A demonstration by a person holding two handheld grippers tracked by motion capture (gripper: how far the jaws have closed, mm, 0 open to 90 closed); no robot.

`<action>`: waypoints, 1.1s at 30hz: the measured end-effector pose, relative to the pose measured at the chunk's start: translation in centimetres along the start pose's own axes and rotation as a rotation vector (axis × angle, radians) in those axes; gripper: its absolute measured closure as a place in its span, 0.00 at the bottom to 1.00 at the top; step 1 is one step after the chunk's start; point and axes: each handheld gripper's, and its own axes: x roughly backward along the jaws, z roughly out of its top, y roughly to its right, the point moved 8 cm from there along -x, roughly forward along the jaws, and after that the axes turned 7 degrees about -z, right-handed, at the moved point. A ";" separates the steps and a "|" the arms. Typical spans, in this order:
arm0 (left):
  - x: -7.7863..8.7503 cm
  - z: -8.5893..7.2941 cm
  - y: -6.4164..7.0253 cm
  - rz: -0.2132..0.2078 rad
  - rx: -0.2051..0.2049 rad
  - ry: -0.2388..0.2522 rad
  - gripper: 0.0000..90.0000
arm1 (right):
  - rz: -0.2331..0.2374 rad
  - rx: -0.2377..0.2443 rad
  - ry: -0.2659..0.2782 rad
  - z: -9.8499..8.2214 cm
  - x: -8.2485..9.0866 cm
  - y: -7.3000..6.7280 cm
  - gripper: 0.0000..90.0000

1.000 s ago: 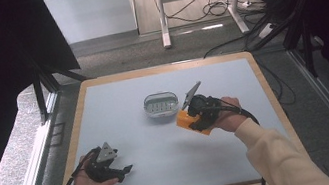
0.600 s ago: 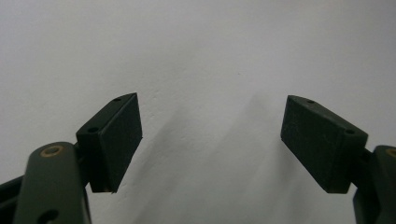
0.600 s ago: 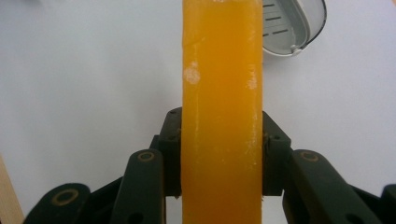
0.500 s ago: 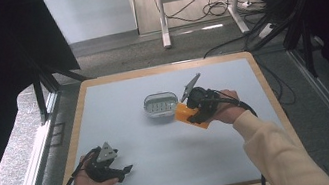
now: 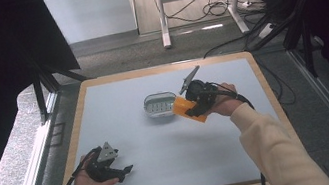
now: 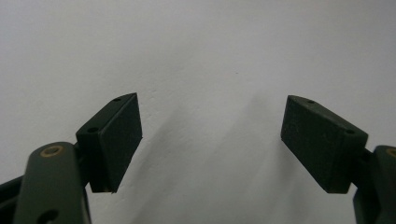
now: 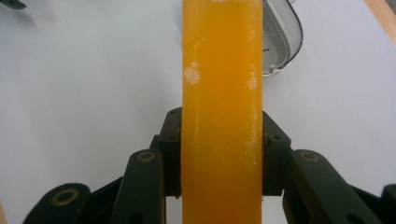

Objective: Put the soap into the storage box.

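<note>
Right gripper [image 5: 194, 108] is pinching the orange bar [image 7: 222, 112] beside the soap dish [image 5: 159, 105]; bar looks slick, risking slipping or missing the dish. Left gripper [image 6: 211, 135] is sitting spread, empty.

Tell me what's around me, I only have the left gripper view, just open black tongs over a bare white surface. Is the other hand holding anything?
Observer: Yes, the right tongs are clamped on an orange soap bar.
Operator: Is there somewhere to put it?
Observer: A small metal soap dish sits mid-table, just left of the bar.
Operator: And where am I relative to that?
Observer: The left tongs rest near the table's front left corner, well short of the dish.
</note>
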 end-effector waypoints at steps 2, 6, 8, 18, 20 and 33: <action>0.0 0.0 0.0 0.000 0.000 -0.001 0.23 | 0.001 -0.001 0.003 0.2 -0.1 0.2 0.69; 0.0 0.0 0.0 -0.002 -0.002 -0.001 0.23 | 0.011 0.000 0.011 0.5 -0.2 0.6 0.69; 0.0 0.0 0.0 -0.002 -0.003 -0.001 0.23 | 0.012 0.009 0.007 0.6 -0.3 0.9 0.69; 0.0 0.0 -0.1 -0.001 -0.008 0.001 0.23 | 0.021 0.014 0.007 1.6 -1.1 1.7 0.69; 0.0 0.0 -0.1 -0.001 -0.008 0.001 0.23 | 0.023 0.014 0.010 1.7 -1.2 1.9 0.69; 0.1 0.0 -0.1 0.000 -0.009 0.003 0.23 | 0.024 0.052 0.007 2.9 -2.0 2.8 0.69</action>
